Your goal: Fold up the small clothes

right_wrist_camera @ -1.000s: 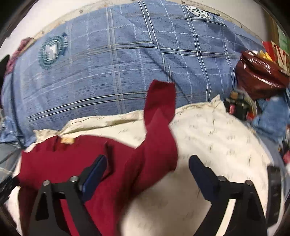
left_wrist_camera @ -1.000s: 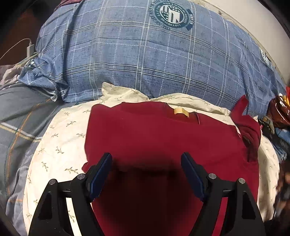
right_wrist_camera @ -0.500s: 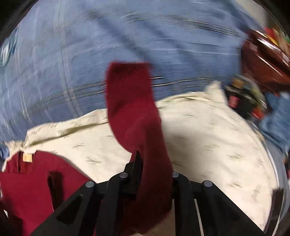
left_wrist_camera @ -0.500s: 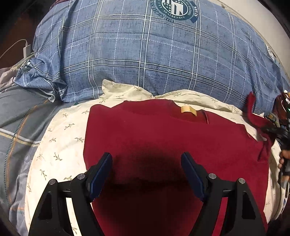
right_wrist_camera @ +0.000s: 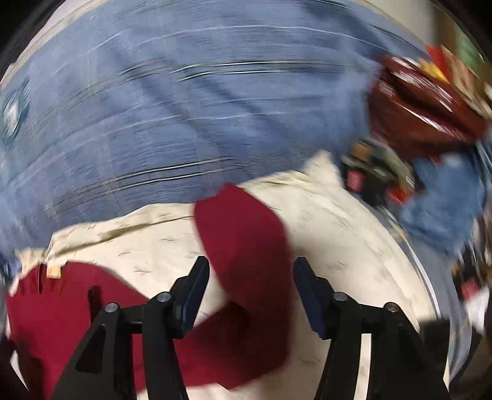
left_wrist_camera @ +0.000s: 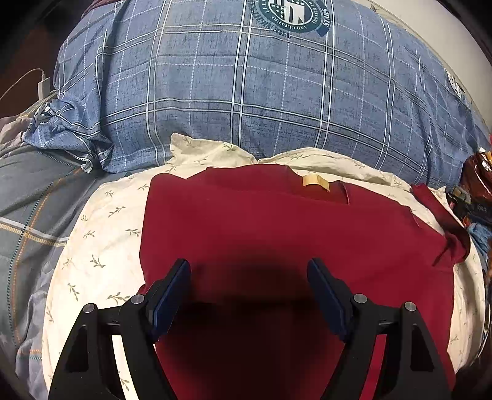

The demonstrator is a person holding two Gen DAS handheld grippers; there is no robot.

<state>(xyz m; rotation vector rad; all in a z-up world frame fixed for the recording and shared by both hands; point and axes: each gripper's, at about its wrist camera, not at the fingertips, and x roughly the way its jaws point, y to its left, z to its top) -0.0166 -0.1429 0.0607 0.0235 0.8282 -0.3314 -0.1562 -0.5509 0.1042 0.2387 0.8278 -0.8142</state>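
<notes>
From the left wrist camera, a dark red shirt (left_wrist_camera: 276, 234) lies spread flat on a cream pillowcase (left_wrist_camera: 101, 234) printed with small green sprigs, its collar and tan neck label (left_wrist_camera: 315, 182) toward the pillowcase's far edge. The left gripper (left_wrist_camera: 248, 286) hangs over the shirt's near part with its two blue-padded fingers wide apart and nothing between them — a shadow falls on the cloth beneath. One sleeve (left_wrist_camera: 442, 221) trails off toward the pillowcase's right edge. Beyond the far edge rises a blue plaid quilt (left_wrist_camera: 246, 92) with a round crest badge (left_wrist_camera: 290, 14), and a white charger and cable (left_wrist_camera: 43, 86) sit at the far left. The right wrist camera's picture is smeared by motion. There the right gripper (right_wrist_camera: 250, 295) is also spread open, and the red sleeve (right_wrist_camera: 246, 246) lies between its fingers without being pinched, running over the cream pillowcase (right_wrist_camera: 338, 246). The shirt's body (right_wrist_camera: 61, 307) and label show at the lower left. Past the pillowcase's right edge is a blurred jumble of items, including a dark red shiny bag (right_wrist_camera: 424, 117) and some blue fabric (right_wrist_camera: 446, 203).
</notes>
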